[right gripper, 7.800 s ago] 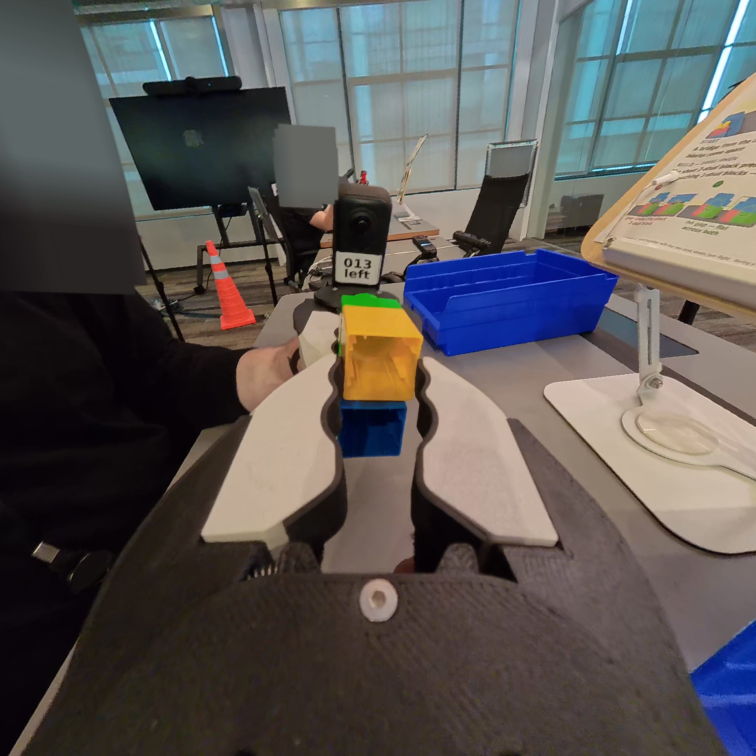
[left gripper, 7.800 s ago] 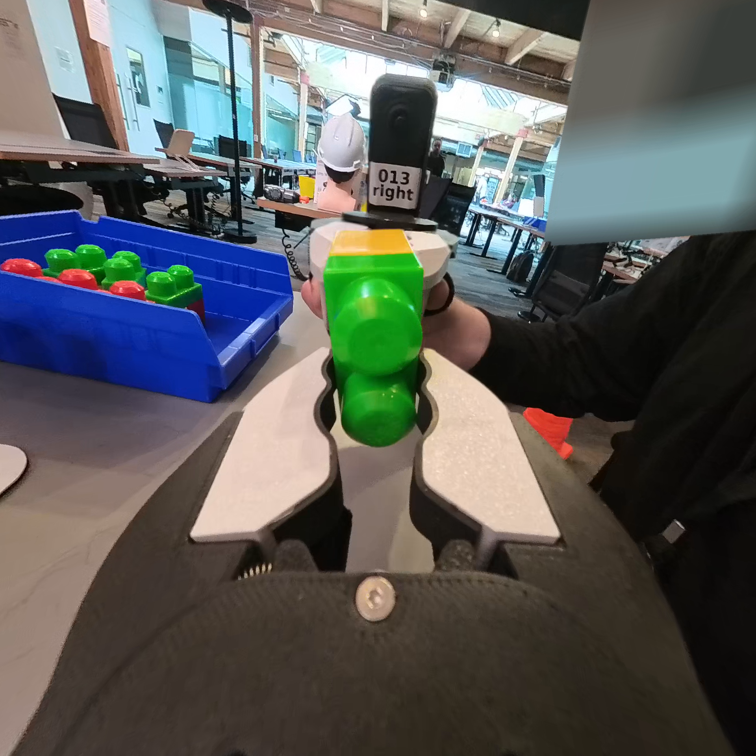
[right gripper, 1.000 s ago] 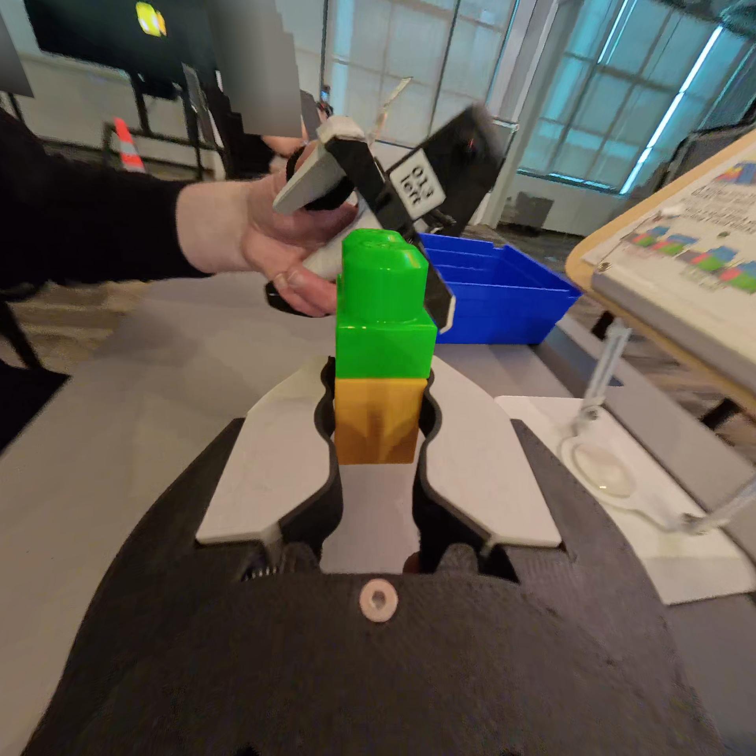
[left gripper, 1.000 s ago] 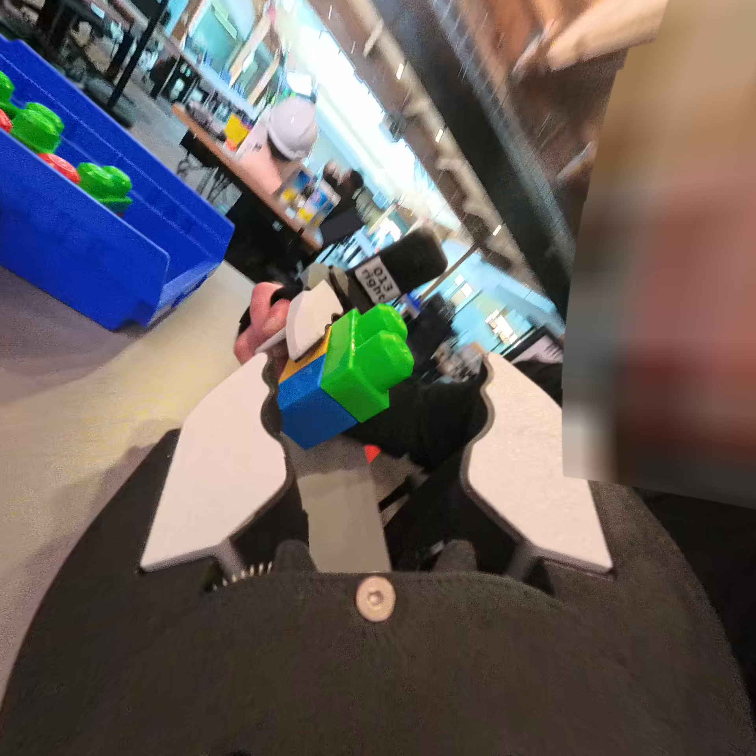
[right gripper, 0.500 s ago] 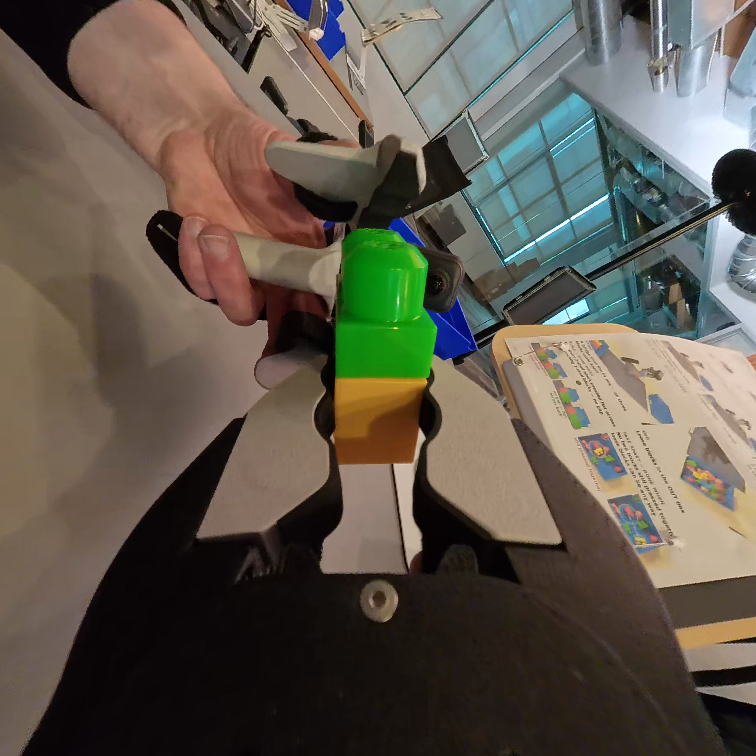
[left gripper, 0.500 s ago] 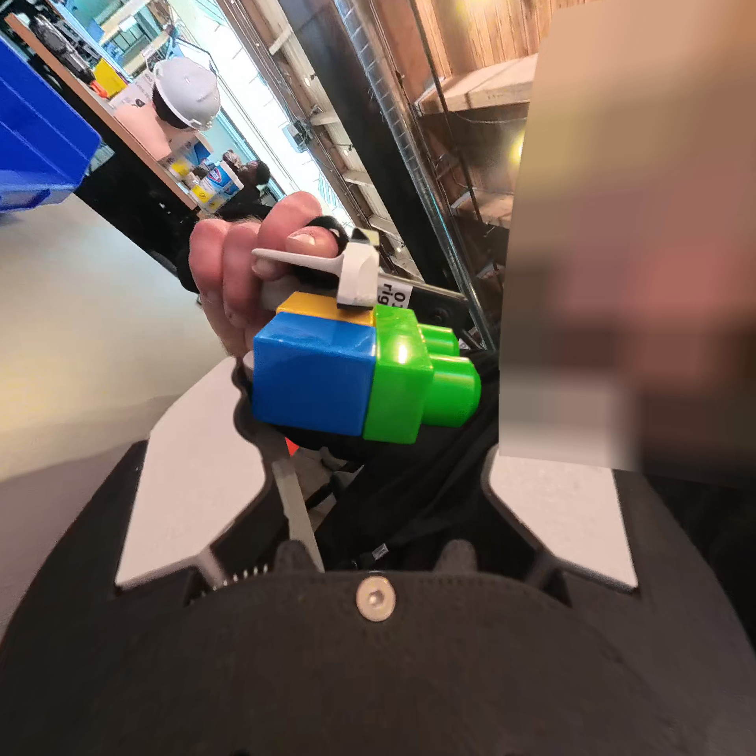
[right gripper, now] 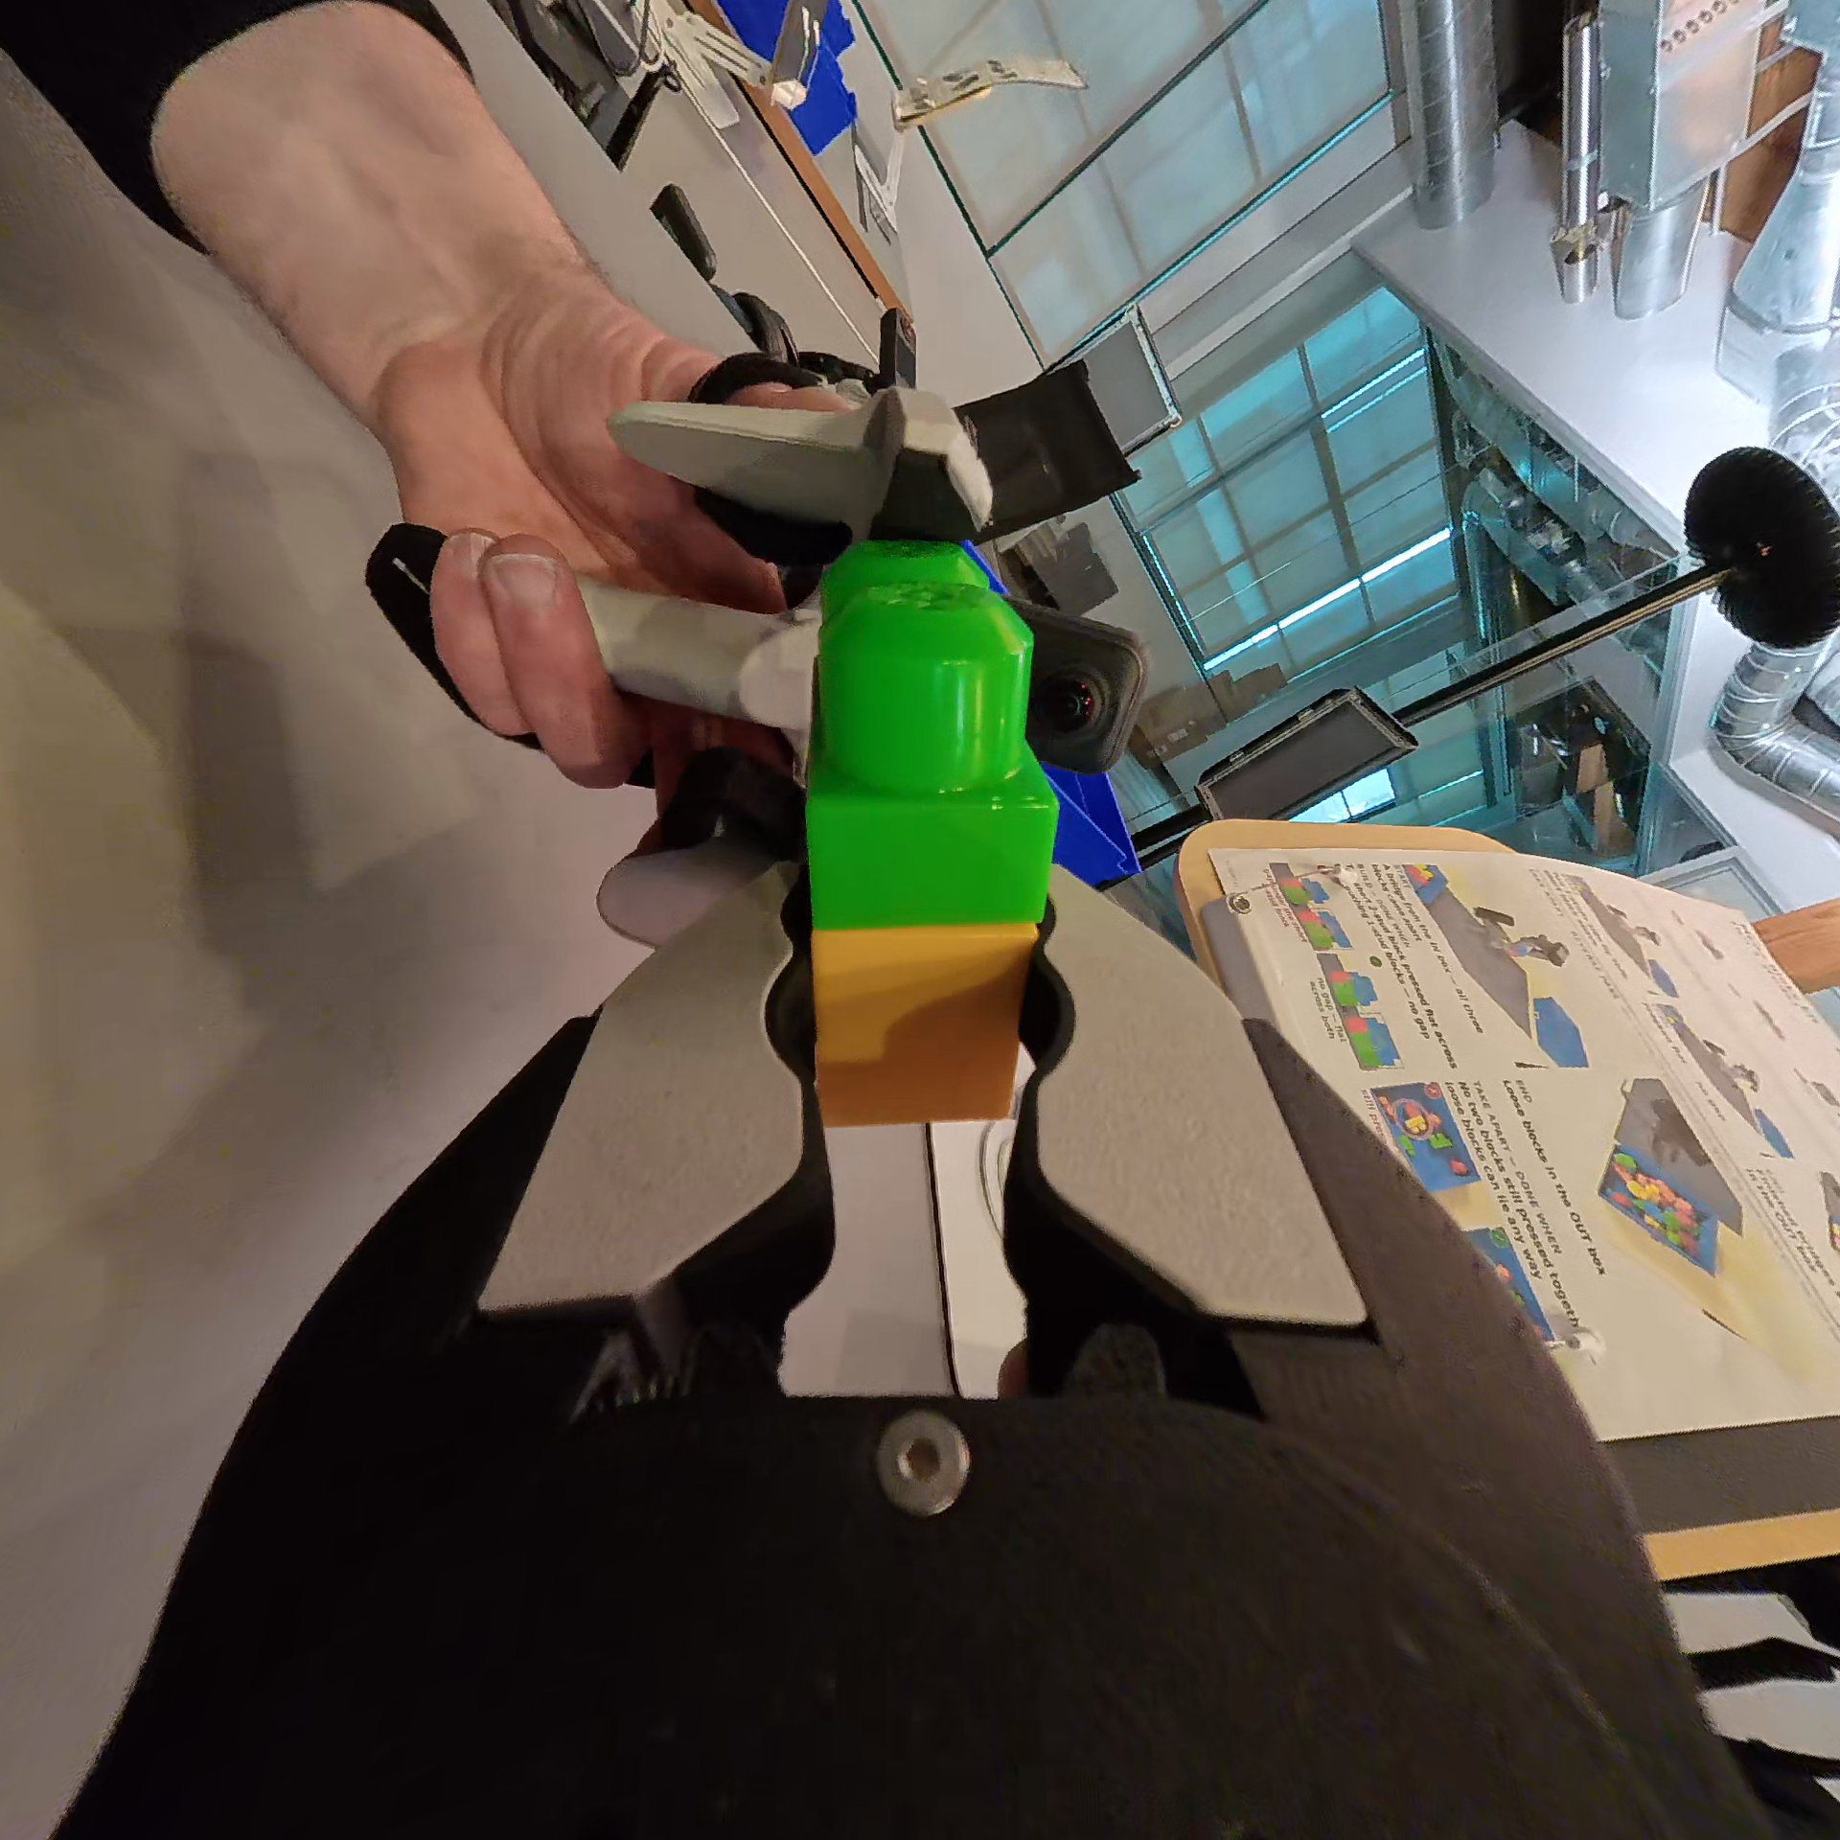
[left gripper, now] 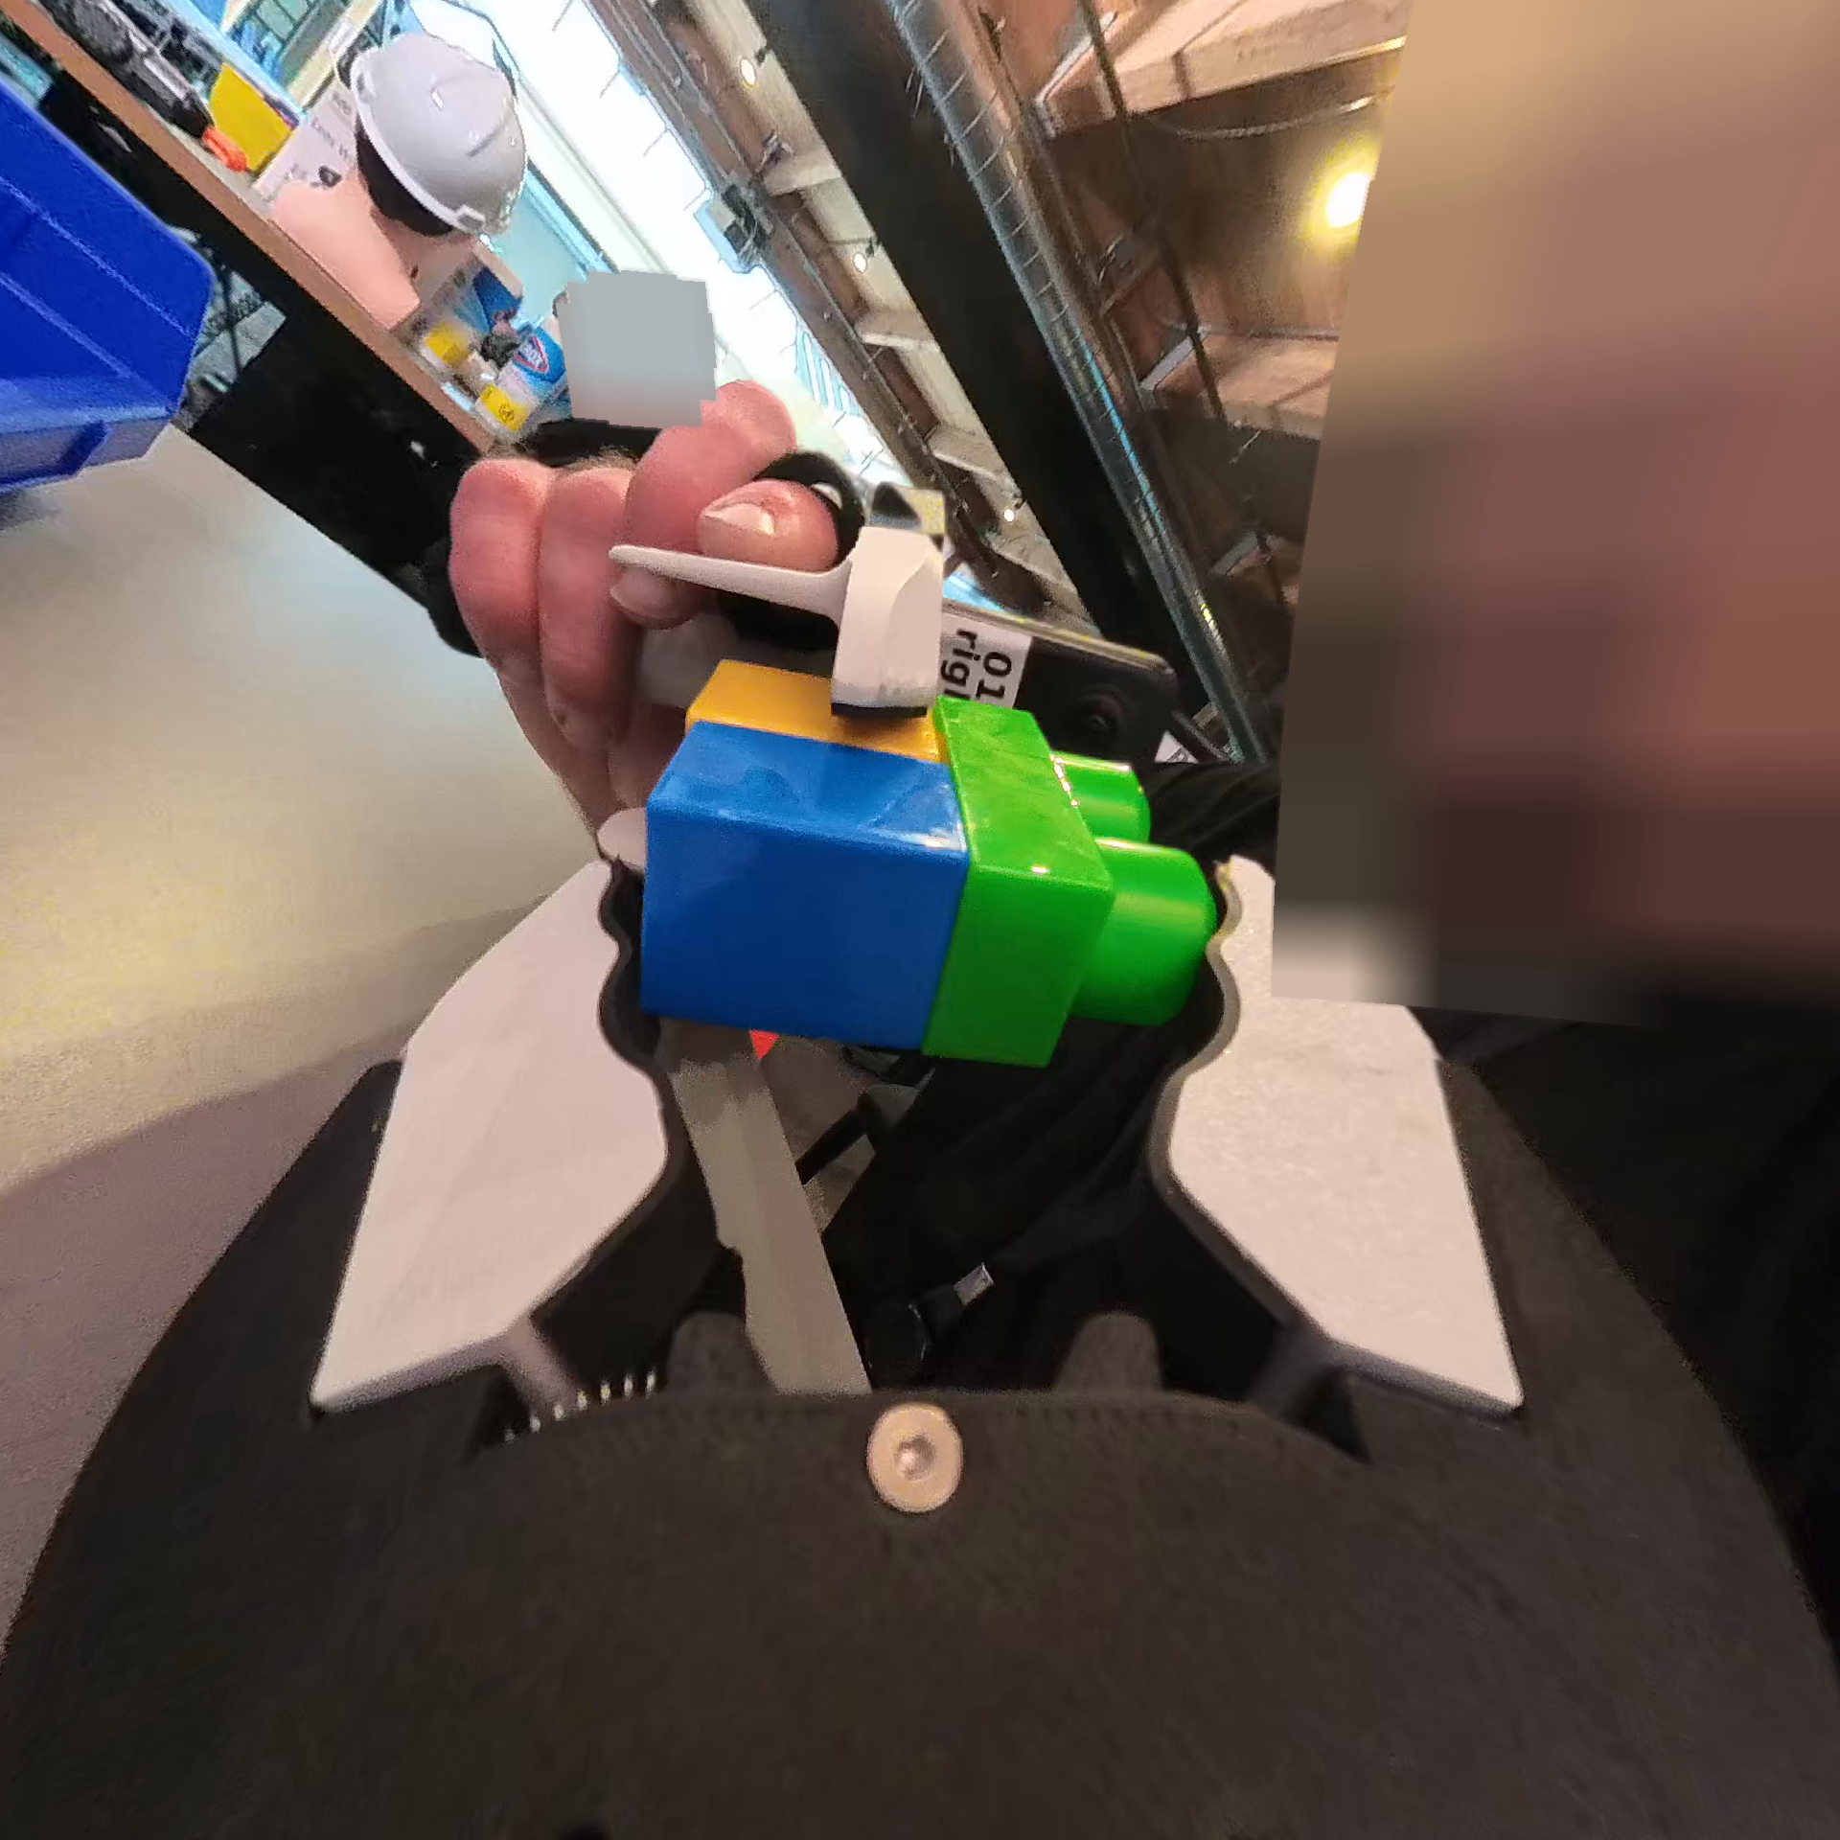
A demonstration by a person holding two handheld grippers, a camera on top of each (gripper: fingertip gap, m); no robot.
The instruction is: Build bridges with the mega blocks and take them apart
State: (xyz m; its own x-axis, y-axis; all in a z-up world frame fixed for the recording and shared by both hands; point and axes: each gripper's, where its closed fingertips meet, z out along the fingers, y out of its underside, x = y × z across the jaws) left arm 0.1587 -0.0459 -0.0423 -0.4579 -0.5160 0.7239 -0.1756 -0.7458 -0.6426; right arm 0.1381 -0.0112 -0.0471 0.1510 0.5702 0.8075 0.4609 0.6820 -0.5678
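1. The bridge (left gripper: 901, 876) — blue block (left gripper: 797, 896) and yellow block (right gripper: 916, 1026) capped by a green block (right gripper: 926, 797) — sits in mid-air between both grippers, above the grey table (left gripper: 199, 797).
2. The right gripper (right gripper: 921, 1006) is clenched on the yellow block, pads pressing both flanks.
3. The left gripper (left gripper: 916, 916) stands wide, straddling the bridge lengthwise — we judge it released, though contact at 3 and 9 o'clock is hard to settle.
4. We judge the blocks light, stiff, glossy and slippery; flat sides make the best hold, not the rounded studs.
5. The blue block is hidden in the right wrist view; the blue bin (left gripper: 80, 299) at 10 o'clock is cut off.
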